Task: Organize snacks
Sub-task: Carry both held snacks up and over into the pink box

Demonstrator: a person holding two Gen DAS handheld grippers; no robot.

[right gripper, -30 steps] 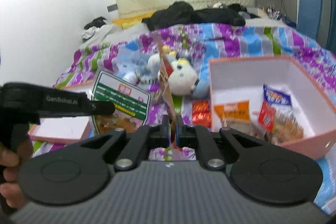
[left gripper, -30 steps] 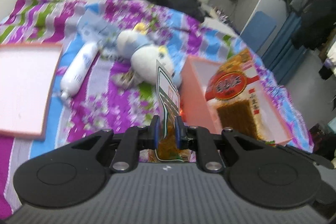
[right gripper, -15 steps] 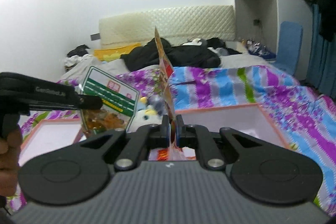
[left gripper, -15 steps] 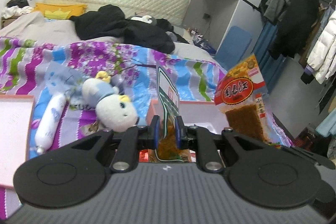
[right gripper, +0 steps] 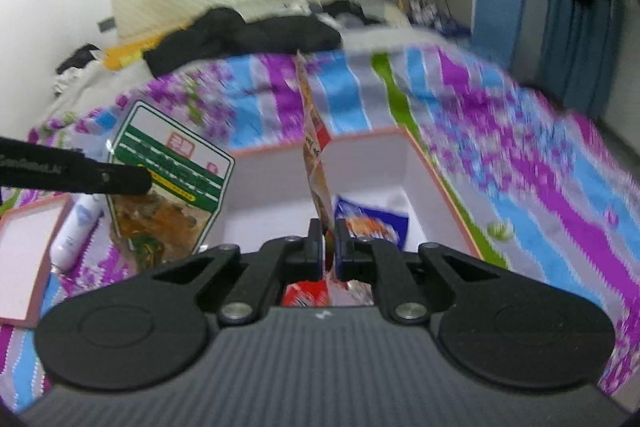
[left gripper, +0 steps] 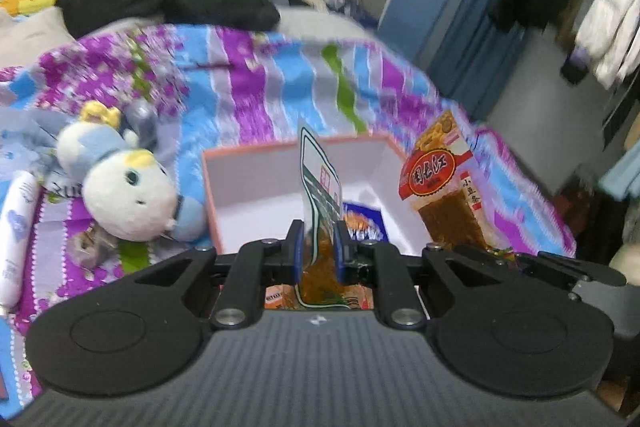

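1. Already stowed: a blue snack packet (right gripper: 372, 223) lies inside the pink box (right gripper: 436, 183) on the bed (right gripper: 540, 155).
2. Left gripper (left gripper: 318, 247) fingers clamp a green-bordered snack pouch (left gripper: 320, 195) above the box.
3. Right gripper (right gripper: 329, 247) fingers pinch an orange-red snack packet (right gripper: 314, 155) there too.
4. Judged remaining: both releases.

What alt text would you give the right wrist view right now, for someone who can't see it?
The right gripper is shut on an orange snack packet seen edge-on, above an open pink box on a striped floral bedspread. At left, the left gripper holds a green-and-white snack packet; a blue packet lies inside the box.
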